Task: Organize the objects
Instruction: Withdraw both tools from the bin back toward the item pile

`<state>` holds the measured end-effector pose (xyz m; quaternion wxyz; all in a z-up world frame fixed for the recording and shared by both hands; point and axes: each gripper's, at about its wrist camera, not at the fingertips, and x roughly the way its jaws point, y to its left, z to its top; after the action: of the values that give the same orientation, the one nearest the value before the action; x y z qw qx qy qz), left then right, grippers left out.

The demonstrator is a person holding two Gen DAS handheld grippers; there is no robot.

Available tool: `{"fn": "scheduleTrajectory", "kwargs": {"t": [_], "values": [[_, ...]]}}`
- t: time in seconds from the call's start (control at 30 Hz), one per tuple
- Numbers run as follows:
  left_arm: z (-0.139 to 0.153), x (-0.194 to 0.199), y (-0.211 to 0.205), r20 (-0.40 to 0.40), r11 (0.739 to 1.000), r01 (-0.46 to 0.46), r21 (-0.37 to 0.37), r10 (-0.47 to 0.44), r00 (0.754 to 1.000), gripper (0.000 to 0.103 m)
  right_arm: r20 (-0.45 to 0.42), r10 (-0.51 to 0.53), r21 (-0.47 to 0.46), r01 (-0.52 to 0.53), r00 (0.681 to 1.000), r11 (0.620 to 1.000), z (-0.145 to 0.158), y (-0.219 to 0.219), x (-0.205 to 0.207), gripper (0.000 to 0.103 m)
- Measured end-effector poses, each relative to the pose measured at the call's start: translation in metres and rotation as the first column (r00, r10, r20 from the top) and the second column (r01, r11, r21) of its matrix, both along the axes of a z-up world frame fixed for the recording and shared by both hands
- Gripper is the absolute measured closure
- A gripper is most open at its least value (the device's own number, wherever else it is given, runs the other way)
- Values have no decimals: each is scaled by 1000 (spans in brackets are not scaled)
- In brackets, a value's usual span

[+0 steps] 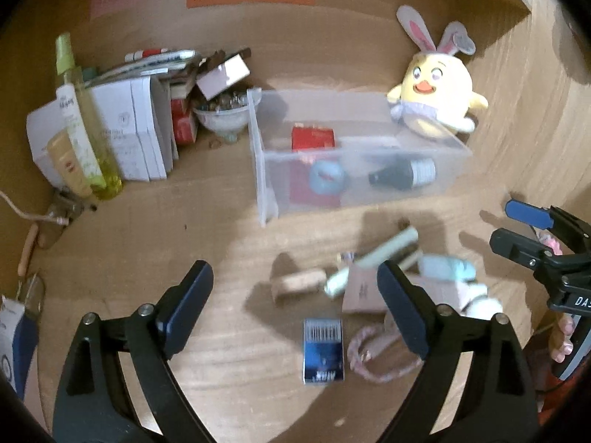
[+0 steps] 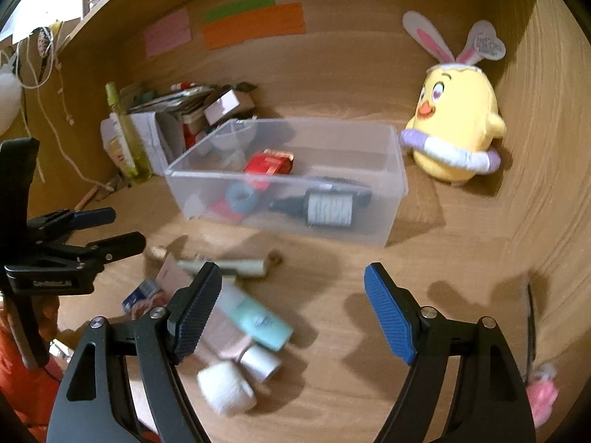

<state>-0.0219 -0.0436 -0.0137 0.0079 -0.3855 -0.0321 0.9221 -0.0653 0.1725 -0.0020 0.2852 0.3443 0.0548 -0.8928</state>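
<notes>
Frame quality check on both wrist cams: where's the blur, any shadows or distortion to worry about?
Left wrist view: the loose pile near the blue packet is motion-smeared; the clear bin is soft; strong fisheye bending at the edges; broad shadow over the foreground. Right wrist view: the mint tube and white roll are blurred, the plush chick is sharper; the right hand-held gripper casts dark shadows on the wood.

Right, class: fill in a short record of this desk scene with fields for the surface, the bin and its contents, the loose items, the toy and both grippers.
surface: wooden desk
bin: clear plastic bin, open top
in bin: red box, blue ring, black and silver bottle
loose items: mint tube, white roll, blue packet, in front of the bin
toy: yellow chick plush, right of the bin
left gripper: open, empty
right gripper: open, empty
</notes>
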Motion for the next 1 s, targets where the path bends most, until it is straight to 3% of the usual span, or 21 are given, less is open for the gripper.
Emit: {"fn": "scheduleTrajectory", "kwargs": {"t": [0.57, 0.83, 1.0], "values": [[-38, 44, -6, 95, 999, -26, 18, 24, 995, 12, 75, 70, -6, -70, 995, 998, -29, 1, 45, 27], [-47, 51, -2, 96, 999, -34, -40, 38, 995, 15, 87, 100, 16, -101, 991, 995, -36, -3, 55, 46], [-47, 44, 5, 88, 999, -15, -35, 18, 996, 19, 92, 97, 28, -100, 991, 995, -41, -6, 55, 47]]}}
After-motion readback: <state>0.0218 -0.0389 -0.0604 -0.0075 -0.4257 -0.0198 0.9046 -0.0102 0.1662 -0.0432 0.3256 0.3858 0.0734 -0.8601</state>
